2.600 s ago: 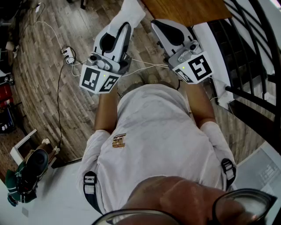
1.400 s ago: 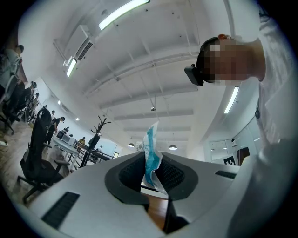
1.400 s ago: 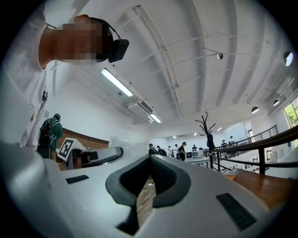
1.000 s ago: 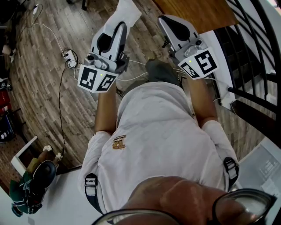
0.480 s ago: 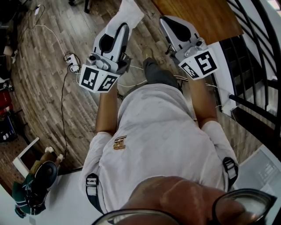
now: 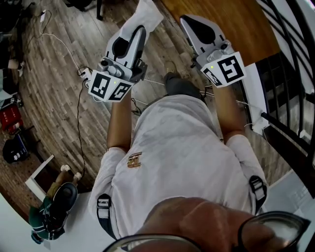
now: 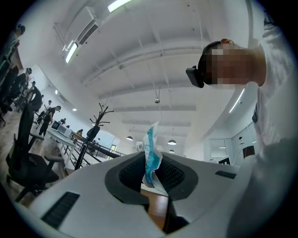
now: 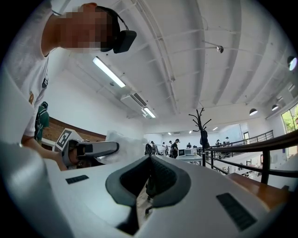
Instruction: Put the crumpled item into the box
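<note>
A crumpled white and blue item [image 7: 152, 155] stands up between the pads of my left gripper [image 7: 151, 171], which is shut on it. From the head view the same white item [image 6: 146, 12] sticks out past the left gripper [image 6: 139, 25], held in front of the person's chest above the wood floor. My right gripper [image 6: 191, 22] is level with it to the right; its pads [image 8: 160, 173] meet with nothing between them. The right gripper view shows the left gripper [image 8: 89, 149] and the item [image 8: 119, 143]. No box is clearly in view.
A wooden tabletop [image 6: 236, 17] lies ahead to the right, beside a black railing [image 6: 290, 29]. Cables and a power strip [image 6: 83, 74] run over the floor at left. A white open frame [image 6: 40, 178] and a green toy [image 6: 49, 216] sit lower left. Chairs and people stand far off.
The person has walked on: the floor, cables and tabletop have slid through the view and a leg has stepped forward. Both grippers keep their pose, the left still holding the item.
</note>
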`<action>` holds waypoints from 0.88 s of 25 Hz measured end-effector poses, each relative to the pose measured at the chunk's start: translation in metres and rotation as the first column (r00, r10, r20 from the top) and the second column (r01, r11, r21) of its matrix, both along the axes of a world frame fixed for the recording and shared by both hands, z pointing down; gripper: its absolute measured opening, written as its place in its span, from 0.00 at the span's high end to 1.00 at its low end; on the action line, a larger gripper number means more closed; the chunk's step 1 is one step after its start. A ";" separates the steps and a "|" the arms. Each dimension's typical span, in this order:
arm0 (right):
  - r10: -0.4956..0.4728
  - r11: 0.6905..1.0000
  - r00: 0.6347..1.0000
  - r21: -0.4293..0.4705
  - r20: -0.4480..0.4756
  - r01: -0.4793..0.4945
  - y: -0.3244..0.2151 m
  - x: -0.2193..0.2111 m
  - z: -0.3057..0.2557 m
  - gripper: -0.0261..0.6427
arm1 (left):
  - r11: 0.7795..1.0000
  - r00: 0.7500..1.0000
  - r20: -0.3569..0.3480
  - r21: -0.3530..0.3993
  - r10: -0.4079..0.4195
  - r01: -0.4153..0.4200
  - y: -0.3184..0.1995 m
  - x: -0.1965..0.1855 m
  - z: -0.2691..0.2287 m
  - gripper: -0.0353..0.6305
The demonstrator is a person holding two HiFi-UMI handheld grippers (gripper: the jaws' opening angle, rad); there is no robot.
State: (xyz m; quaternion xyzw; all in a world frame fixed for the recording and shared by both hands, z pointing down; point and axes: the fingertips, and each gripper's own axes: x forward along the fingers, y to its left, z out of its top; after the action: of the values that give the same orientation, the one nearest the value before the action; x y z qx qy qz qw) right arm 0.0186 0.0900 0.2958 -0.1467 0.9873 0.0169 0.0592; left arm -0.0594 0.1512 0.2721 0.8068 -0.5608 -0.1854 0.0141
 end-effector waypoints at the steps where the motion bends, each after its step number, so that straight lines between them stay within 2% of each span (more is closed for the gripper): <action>1: 0.006 1.000 1.000 0.001 -0.007 -0.006 -0.014 -0.005 0.003 0.91 | 1.000 1.000 0.001 -0.009 0.005 -0.005 -0.016 -0.005 0.003 0.83; 10: 0.056 0.998 0.997 -0.008 -0.048 -0.057 -0.145 -0.029 0.019 0.91 | 0.994 0.998 0.001 -0.092 0.057 -0.057 -0.153 -0.030 0.024 0.84; 17: 0.086 0.996 0.995 -0.023 -0.058 -0.088 -0.202 -0.036 0.028 0.91 | 0.986 0.996 0.007 -0.143 0.091 -0.089 -0.211 -0.041 0.039 0.83; 22: 0.116 0.992 0.991 -0.030 -0.068 -0.119 -0.222 -0.042 0.027 0.91 | 0.979 0.992 0.000 -0.163 0.122 -0.121 -0.236 -0.051 0.041 0.84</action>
State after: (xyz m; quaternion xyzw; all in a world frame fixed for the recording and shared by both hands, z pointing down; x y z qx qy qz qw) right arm -0.0237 -0.1324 0.3225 -0.2050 0.9785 0.0082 0.0227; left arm -0.1105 -0.0846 0.3130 0.8366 -0.5237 -0.1339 0.0886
